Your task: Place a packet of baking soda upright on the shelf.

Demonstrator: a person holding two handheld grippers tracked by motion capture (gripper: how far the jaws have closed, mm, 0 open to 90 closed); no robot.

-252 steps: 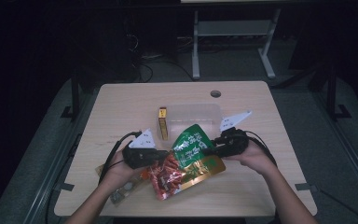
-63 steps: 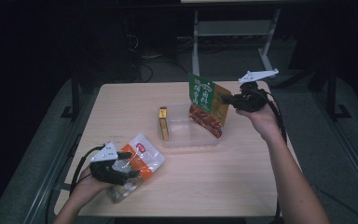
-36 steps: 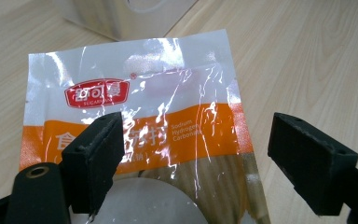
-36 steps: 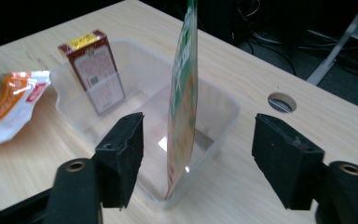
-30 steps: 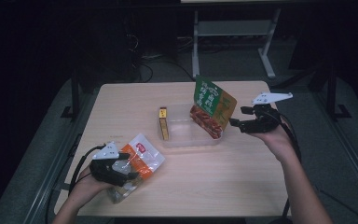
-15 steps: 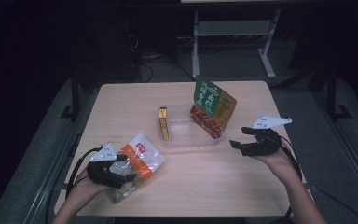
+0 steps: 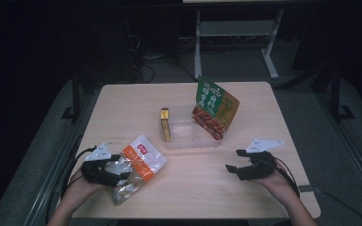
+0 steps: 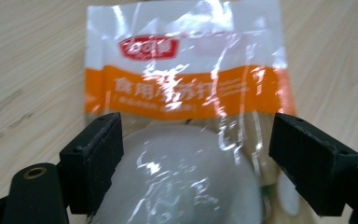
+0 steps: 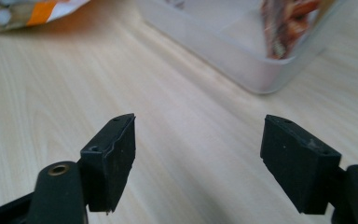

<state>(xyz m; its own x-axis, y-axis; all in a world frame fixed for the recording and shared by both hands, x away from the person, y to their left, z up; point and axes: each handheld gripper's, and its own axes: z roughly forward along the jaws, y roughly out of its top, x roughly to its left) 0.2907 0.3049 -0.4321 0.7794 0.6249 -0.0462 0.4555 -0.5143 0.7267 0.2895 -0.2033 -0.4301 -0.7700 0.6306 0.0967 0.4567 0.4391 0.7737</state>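
A light wooden counter (image 7: 122, 108) carries a clear plastic tray (image 7: 185, 141) near its middle. A green-and-red snack pouch (image 7: 214, 113) stands tilted in the tray's right end. A small yellow box (image 7: 165, 125) stands on edge, touching the tray's left wall.

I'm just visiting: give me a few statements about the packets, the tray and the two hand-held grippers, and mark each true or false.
1. The green-and-red snack packet stands propped in the clear plastic tray. True.
2. The right gripper grips a packet. False: its jaws are open, with bare wooden table between them.
3. The clear white-and-orange packet lies between the left gripper's jaws. True.
4. The small yellow box lies on the white-and-orange packet. False: it stands by the tray's left wall.
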